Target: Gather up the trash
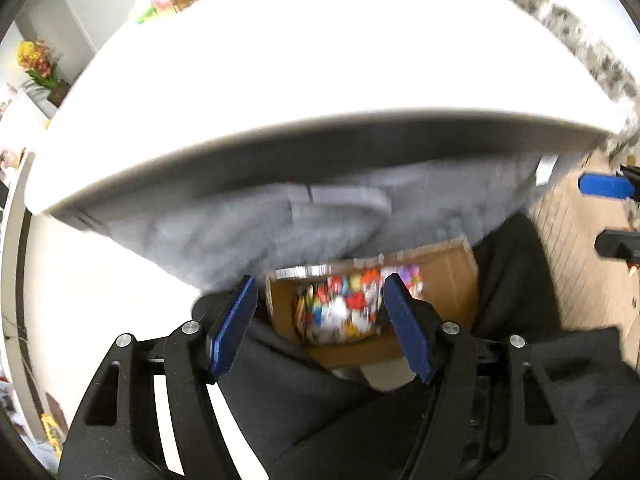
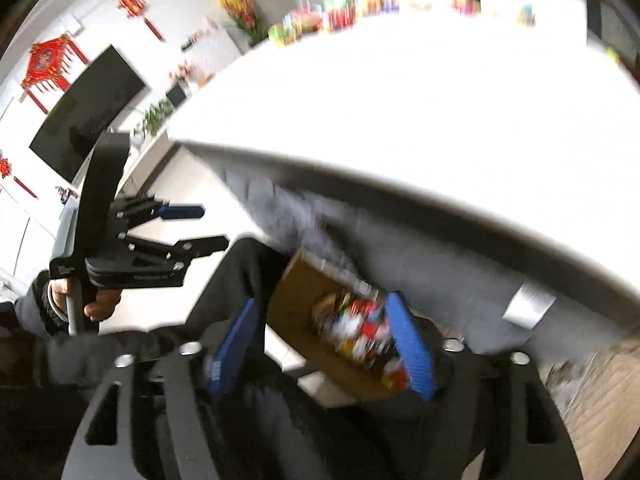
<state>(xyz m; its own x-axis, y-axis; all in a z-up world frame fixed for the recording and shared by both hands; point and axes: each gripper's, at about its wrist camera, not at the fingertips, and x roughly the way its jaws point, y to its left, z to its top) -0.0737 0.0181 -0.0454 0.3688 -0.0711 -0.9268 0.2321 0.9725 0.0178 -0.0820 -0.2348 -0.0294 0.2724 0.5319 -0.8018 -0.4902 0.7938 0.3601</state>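
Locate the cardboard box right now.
The cardboard box sits low under the white table's near edge, holding colourful wrappers. In both wrist views it lies just beyond the open claw: left claw, right claw.

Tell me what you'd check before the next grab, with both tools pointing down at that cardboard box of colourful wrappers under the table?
1. Left gripper open with nothing between its pads: ok.
2. Right gripper open with nothing between its pads: ok.
3. Cardboard box in view below the white table edge: ok.
4. Wrappers sitting inside the box: ok.
5. Trash left on the tabletop: cannot tell, the surface is glared out and blurred.
6. Picture sharp enough to aim: not ok, both views are smeared.
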